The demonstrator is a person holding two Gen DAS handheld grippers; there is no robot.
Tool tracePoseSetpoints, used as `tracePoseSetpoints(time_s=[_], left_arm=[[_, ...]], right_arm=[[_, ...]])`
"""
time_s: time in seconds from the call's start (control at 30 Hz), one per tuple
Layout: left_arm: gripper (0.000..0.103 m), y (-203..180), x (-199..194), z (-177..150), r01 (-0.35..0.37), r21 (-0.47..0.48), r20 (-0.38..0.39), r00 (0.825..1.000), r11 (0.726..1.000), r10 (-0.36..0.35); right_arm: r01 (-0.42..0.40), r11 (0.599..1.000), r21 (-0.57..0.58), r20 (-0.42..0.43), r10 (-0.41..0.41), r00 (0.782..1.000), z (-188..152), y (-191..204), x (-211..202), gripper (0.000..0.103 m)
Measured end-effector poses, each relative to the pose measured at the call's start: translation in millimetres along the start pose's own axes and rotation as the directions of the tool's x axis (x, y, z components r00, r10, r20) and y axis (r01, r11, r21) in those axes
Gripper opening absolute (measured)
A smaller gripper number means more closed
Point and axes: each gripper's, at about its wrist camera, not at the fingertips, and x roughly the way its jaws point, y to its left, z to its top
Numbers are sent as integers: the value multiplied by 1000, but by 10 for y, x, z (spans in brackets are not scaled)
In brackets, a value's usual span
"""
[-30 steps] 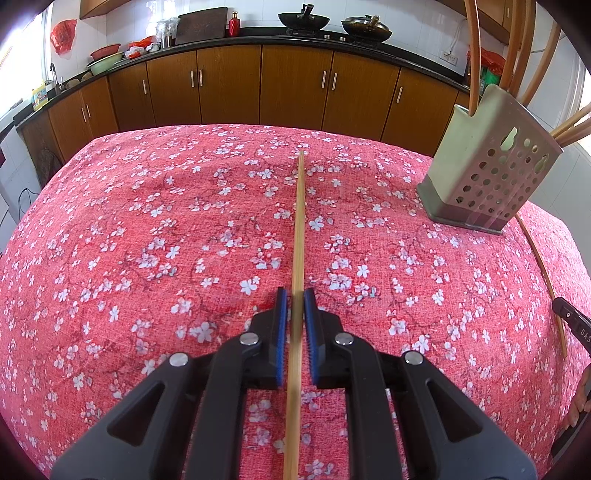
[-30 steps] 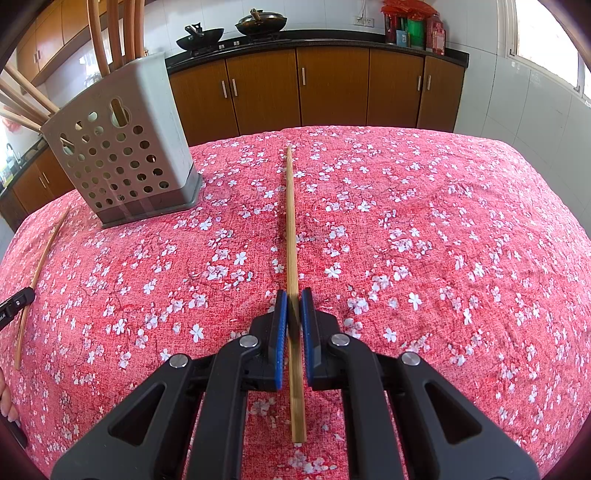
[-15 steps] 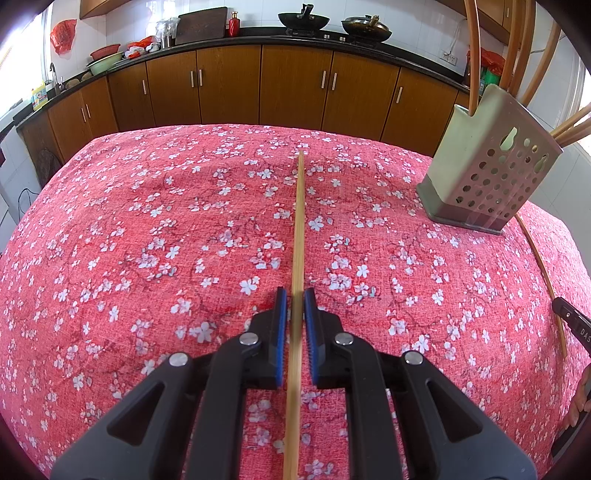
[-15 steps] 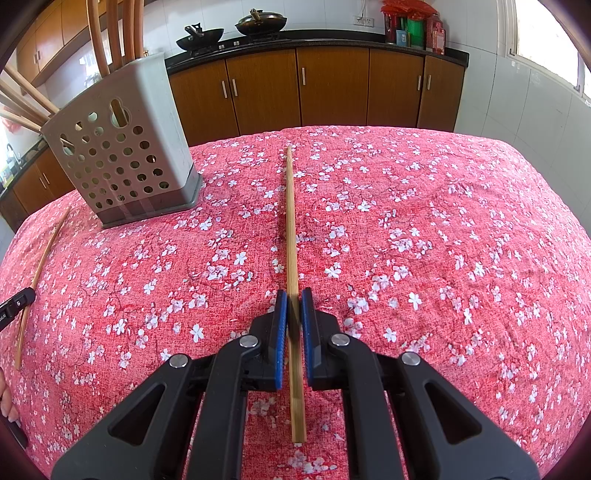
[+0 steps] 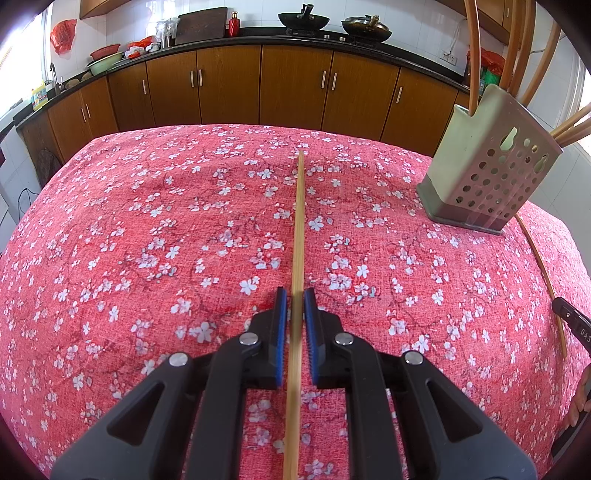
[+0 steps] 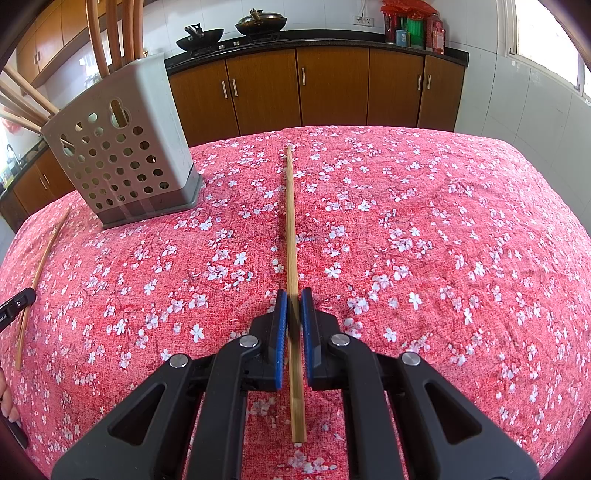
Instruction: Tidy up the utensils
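My left gripper (image 5: 295,295) is shut on a bamboo chopstick (image 5: 300,221) that points straight ahead, low over the red floral tablecloth (image 5: 147,258). My right gripper (image 6: 293,295) is shut on a second chopstick (image 6: 290,221), held near its back end. A grey perforated utensil holder (image 5: 487,166) stands at the right in the left wrist view. In the right wrist view the holder (image 6: 122,162) is at the left. Several wooden sticks rise from it. Each view catches the other gripper's tip and chopstick (image 5: 543,273) (image 6: 40,269) at its edge.
Brown kitchen cabinets (image 5: 295,85) run behind the table, with woks (image 5: 303,18) on the counter. The tablecloth drops away at the far edge (image 6: 369,129). A person's fingers (image 5: 580,398) show at the right border.
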Motion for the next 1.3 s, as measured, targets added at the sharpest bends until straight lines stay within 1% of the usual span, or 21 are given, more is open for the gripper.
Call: tracePoseSetpoints(time_s=[0.17, 0.3, 0.37, 0.43, 0.53, 0.63, 0.7, 0.77, 0.87, 0.9, 1.0, 1.1, 1.2, 1.3], left_arm=[[13, -6, -9, -7, 8, -3, 0, 1000, 1000, -8], [14, -74, -101, -117, -34, 72, -2, 999, 997, 34], [15, -82, -135, -163, -38, 82, -2, 999, 996, 38], [10, -84, -162, -197, -34, 84, -3, 999, 996, 34], [9, -101, -187, -213, -34, 97, -9, 999, 995, 35], [9, -86, -329, -178, -26, 106, 14, 1000, 994, 25], [8, -109, -518, -104, -22, 118, 60, 998, 993, 15], [8, -109, -673, 1, -14, 124, 102, 995, 992, 2], [8, -148, -938, 171, 12, 125, 170, 985, 992, -34], [8, -174, -1055, 244, 25, 124, 199, 979, 992, -50], [8, -225, -1258, 396, 60, 120, 246, 965, 991, -89], [8, -308, -1443, 539, 95, 133, 282, 951, 987, -129], [8, -424, -1613, 627, 131, 154, 308, 936, 979, -173], [8, -572, -1796, 687, 173, 178, 330, 917, 969, -225]], right_arm=[[-4, 1000, 3, 1, 4, 1000, 7, -5, 15, 9], [-32, 999, 26, 2, 32, 1000, -37, -53, -37, 8], [-48, 998, 35, 3, 48, 999, -53, -64, -52, 8], [-59, 998, 39, 8, 59, 998, -66, -65, -73, 8], [-39, 999, 36, 19, 38, 999, -75, -42, -112, 8], [-30, 999, 22, 73, 28, 997, -67, -49, -290, 8], [-22, 1000, 7, 132, 21, 991, -9, -50, -474, 8], [-7, 1000, -11, 196, 9, 981, 70, -28, -678, 8], [6, 1000, -27, 277, 2, 961, 195, 10, -952, 8], [6, 1000, -30, 300, 3, 954, 241, 21, -1032, 8], [-2, 999, -32, 352, 14, 936, 372, 42, -1241, 8], [-21, 999, -41, 387, 36, 921, 488, 44, -1389, 8], [-58, 997, -55, 412, 76, 908, 583, 86, -1546, 7], [-126, 989, -72, 425, 145, 894, 663, 159, -1744, 7]])
